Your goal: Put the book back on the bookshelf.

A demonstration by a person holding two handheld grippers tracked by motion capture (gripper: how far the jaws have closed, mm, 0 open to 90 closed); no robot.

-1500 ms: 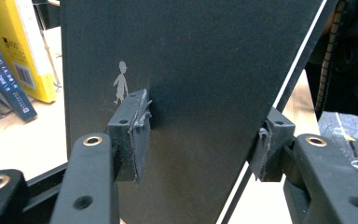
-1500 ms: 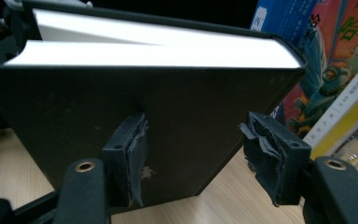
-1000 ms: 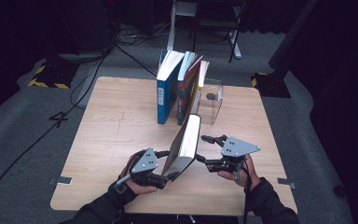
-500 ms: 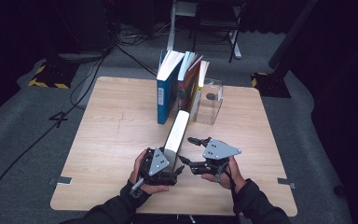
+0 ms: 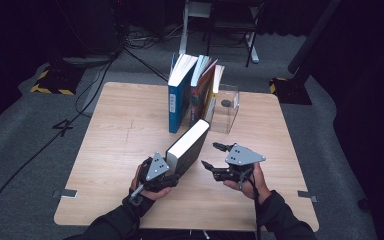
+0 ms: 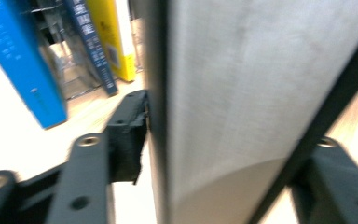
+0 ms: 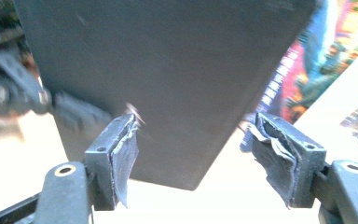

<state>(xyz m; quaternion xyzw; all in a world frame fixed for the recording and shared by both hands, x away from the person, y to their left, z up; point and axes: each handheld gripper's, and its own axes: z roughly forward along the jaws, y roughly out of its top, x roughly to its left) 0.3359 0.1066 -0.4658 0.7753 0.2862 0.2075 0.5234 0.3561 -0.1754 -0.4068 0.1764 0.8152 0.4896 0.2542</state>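
Wooden table [image 5: 115, 150] sits mid-frame in the high view, left half bare, front edge near the person's sleeves; dark floor with cables around it.

Dark book [image 5: 187, 146] is at lower centre of the table, held off the surface, long axis running from lower left to upper right, white page edge facing up-left, far end pointing toward the row of standing books [image 5: 192, 90] at upper centre. It stops just short of them. Clear box [image 5: 226, 107] stands just right of that row.

Left gripper [image 5: 161, 175] is clamped on the book's near end; in the left gripper view its jaws press both sides of the book [image 6: 242, 93].

Right gripper [image 5: 212, 156] is just right of the book, jaws wide apart and empty; in the right gripper view the taped pads [image 7: 123, 149] flank the dark cover [image 7: 168, 70] without touching.
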